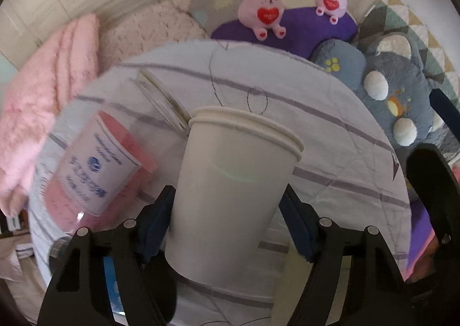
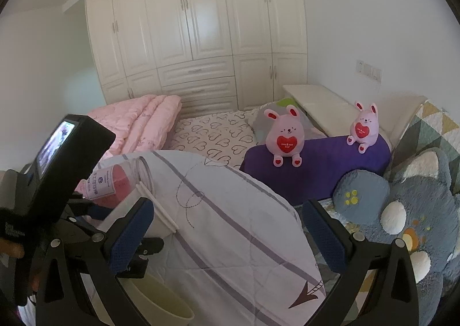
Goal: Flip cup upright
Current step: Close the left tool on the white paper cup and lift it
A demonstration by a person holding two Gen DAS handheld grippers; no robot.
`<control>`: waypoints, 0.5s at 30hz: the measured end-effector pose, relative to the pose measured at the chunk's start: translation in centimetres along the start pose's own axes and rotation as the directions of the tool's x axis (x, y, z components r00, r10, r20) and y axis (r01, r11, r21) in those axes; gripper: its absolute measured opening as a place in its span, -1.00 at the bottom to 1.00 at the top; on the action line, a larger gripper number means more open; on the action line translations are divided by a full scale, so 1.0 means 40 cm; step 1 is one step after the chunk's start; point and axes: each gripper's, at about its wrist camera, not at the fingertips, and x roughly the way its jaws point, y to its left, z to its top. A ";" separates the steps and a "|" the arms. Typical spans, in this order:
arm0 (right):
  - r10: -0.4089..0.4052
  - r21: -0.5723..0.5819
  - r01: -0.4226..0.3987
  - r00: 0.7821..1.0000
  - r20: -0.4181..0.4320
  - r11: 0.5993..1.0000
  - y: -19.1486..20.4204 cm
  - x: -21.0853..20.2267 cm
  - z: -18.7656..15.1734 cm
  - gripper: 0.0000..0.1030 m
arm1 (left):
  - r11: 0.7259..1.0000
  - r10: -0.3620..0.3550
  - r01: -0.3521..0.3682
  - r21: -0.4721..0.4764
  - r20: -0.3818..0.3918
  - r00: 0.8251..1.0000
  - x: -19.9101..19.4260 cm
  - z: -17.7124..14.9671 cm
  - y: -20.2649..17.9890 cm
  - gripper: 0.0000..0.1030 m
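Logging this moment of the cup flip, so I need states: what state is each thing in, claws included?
paper cup: gripped, rim pointing away from the camera
left claw: shut on the cup's sides
right claw: open, holding nothing
plastic jar: tilted, pink contents inside
second cup: mouth open to the camera
wardrobe: doors shut

Cup base (image 1: 184, 265): hidden behind the left hand-held gripper (image 1: 227, 228).
Jar (image 1: 95, 165): motion-blurred, label print unreadable.
Jar mouth (image 2: 143, 173): contents past the rim hard to tell.
Second cup (image 2: 164, 308): cut by the bottom edge, only the rim shows.
Left camera screen (image 2: 54, 142): too small to read.
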 end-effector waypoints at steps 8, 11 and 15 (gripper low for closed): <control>-0.009 -0.022 0.010 1.000 0.025 1.000 0.020 -0.030 0.014 1.00 | 0.999 0.032 -0.031 -0.014 0.102 0.994 -0.106 -0.010 0.017 0.33; -0.009 -0.030 0.010 0.999 0.041 1.000 0.032 -0.054 0.021 1.00 | 0.999 0.037 -0.035 -0.018 0.132 0.991 -0.151 -0.029 0.023 0.33; 0.000 -0.047 0.003 0.997 0.073 0.999 0.059 -0.103 0.032 1.00 | 0.999 0.040 -0.034 -0.037 0.167 0.985 -0.214 -0.064 0.036 0.33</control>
